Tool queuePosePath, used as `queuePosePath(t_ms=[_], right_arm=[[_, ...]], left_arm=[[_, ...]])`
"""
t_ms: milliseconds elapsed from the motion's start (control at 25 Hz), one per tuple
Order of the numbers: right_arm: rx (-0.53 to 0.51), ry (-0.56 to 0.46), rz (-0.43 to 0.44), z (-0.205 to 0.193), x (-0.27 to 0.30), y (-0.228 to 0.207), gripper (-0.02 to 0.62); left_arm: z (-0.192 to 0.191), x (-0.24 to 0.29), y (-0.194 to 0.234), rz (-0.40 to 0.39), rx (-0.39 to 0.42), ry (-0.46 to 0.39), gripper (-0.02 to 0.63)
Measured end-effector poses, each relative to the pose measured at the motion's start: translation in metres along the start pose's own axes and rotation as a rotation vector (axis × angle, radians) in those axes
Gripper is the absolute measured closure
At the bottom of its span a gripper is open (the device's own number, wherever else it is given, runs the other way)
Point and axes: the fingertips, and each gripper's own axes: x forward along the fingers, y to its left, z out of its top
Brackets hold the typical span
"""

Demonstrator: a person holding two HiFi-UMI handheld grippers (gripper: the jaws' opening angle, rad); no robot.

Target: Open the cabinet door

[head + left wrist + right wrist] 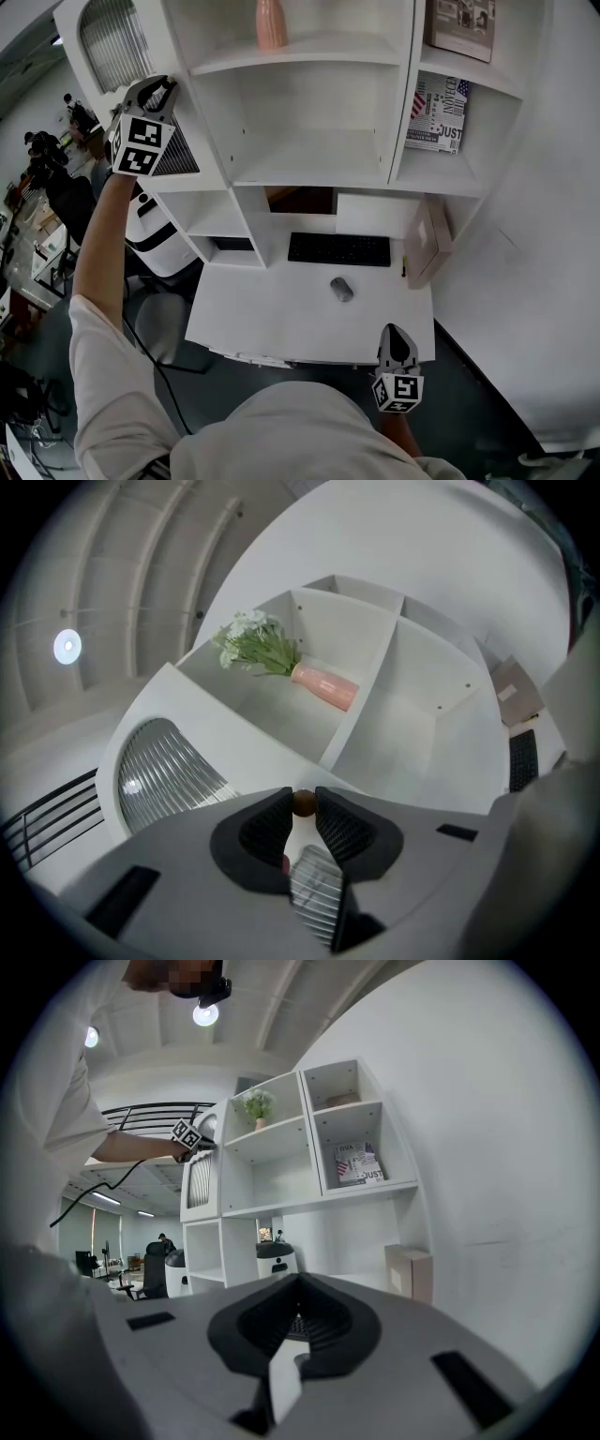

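The cabinet door (169, 771) is white with an arched pane of ribbed glass (114, 42), at the upper left of the white shelf unit (309, 141). Its small brown knob (303, 802) sits between the tips of my left gripper (303, 804), and both pads touch it. In the head view that left gripper (159, 87) is raised high against the door on an outstretched arm. My right gripper (395, 330) is held low in front of the desk, shut with nothing in it, and looks level at the shelves (298, 1283). Whether the door stands ajar I cannot tell.
A pink vase (323, 686) with flowers stands in the top middle compartment. On the desk (272, 323) lie a black keyboard (338, 249) and a grey mouse (341, 290); a cardboard box (428, 242) leans at its right. Magazines (439, 112) fill the right shelf.
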Motion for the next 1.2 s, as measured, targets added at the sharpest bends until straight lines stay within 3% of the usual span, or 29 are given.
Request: queuePosePath(t_ms=[360,1200], right_arm=[[-0.001,0.009,0.023,-0.002,0.008,0.003,0.592],[-0.008,0.025,0.115,-0.004,0.034,0.020,0.592]], left_arm=[[0.000,-0.005,-0.001,-0.029,0.046,0.031,0.531],[-0.003,-0.035,-0.002,-0.160,0.292,0.207,0.535]])
